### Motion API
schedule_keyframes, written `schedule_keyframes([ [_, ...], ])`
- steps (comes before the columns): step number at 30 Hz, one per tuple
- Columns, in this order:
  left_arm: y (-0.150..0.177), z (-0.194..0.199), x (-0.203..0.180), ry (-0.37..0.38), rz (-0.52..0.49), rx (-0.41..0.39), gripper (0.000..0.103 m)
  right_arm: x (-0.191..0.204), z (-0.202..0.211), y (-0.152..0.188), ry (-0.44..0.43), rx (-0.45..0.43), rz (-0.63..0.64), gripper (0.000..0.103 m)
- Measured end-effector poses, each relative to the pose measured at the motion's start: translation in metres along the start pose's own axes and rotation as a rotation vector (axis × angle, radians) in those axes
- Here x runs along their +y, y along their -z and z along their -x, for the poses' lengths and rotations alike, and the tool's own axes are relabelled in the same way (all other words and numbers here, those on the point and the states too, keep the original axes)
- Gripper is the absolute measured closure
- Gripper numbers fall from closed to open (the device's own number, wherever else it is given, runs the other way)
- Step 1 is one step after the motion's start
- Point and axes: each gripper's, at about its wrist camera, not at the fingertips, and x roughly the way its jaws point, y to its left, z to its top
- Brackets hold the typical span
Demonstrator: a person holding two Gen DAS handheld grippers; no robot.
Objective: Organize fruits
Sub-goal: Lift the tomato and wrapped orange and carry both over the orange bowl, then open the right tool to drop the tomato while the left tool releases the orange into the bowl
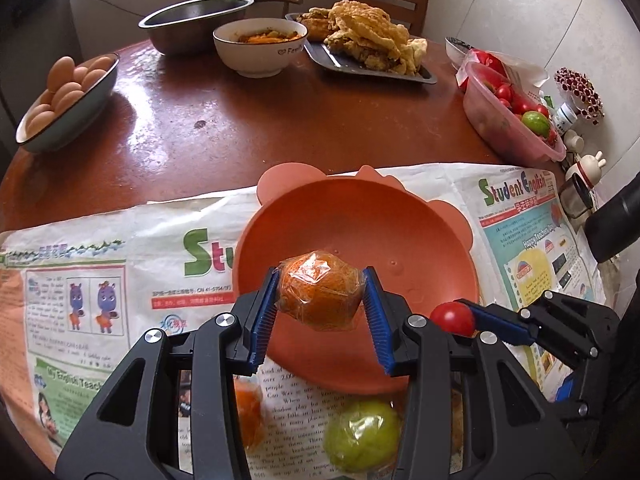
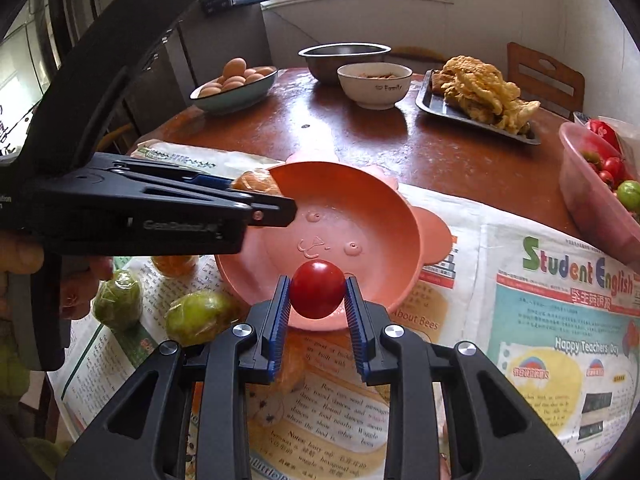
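Note:
My left gripper [image 1: 320, 294] is shut on a plastic-wrapped orange [image 1: 318, 290] and holds it over the near part of the empty salmon bear-shaped bowl [image 1: 400, 224]. My right gripper [image 2: 317, 295] is shut on a red cherry tomato [image 2: 317, 294] above the bowl's [image 2: 360, 200] near rim. The tomato also shows in the left wrist view [image 1: 452, 317]. A wrapped green fruit [image 1: 362, 436] and another wrapped orange [image 1: 248, 412] lie on the newspaper below my left gripper. Two wrapped green fruits [image 2: 200, 316] [image 2: 118, 300] lie left of the bowl.
Newspaper [image 1: 100, 280] covers the near part of the round brown table [image 1: 260, 120]. A pink tub of tomatoes [image 1: 504, 120] stands at the right. A bowl of eggs [image 1: 68, 100], a steel bowl [image 1: 196, 20], a white bowl [image 1: 260, 48] and a tray of fried food [image 1: 372, 40] stand behind.

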Motion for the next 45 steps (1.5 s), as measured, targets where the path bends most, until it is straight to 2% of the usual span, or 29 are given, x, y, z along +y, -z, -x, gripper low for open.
schedule_keyframes([
  [20,-0.006,-0.02,0.007,0.022,-0.002,0.034,0.07,0.002,-0.025,-0.009,0.01,0.064,0.028,0.076],
  [21,-0.006,-0.02,0.006,0.023,-0.003,0.033,0.07,0.002,-0.025,-0.009,0.011,0.063,0.026,0.075],
  [24,-0.006,-0.02,0.005,0.022,-0.007,0.033,0.07,0.001,-0.022,-0.008,0.01,0.053,0.021,0.065],
  [28,-0.007,-0.02,0.006,0.021,-0.009,0.032,0.069,0.003,-0.016,-0.008,0.009,0.041,0.025,0.063],
  [37,-0.004,-0.015,0.003,0.028,-0.014,0.018,0.058,0.008,-0.004,-0.005,0.015,0.019,0.03,0.055],
  [40,-0.003,-0.009,0.002,0.022,-0.013,0.005,0.05,0.007,0.0,-0.003,0.017,0.012,0.021,0.051],
  [45,-0.001,0.002,0.007,0.015,-0.002,-0.017,0.048,0.004,0.009,0.002,0.019,-0.002,0.0,0.049],
])
